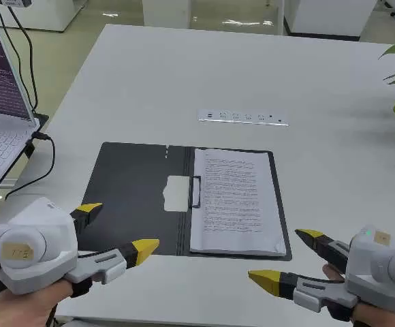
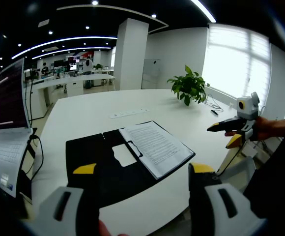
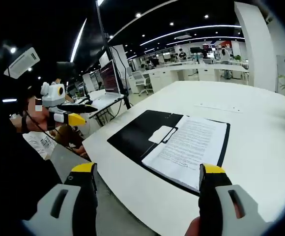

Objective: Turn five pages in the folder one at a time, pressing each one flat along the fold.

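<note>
Folder (image 1: 135, 204) matte black, rectangular, flat open, printed pages (image 1: 235, 199) stacked right

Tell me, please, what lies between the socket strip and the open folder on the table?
Nothing: in the head view, the stretch of white table between the socket strip and the folder is bare.

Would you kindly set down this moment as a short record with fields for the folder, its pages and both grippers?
Folder: open flat on the white table, black inside cover on the left
Pages: printed stack lying flat on the right half
Left gripper: open, holding nothing, by the folder's near left corner
Right gripper: open, holding nothing, off the near right corner
Nearby: laptop at left, power strip beyond the folder
</note>
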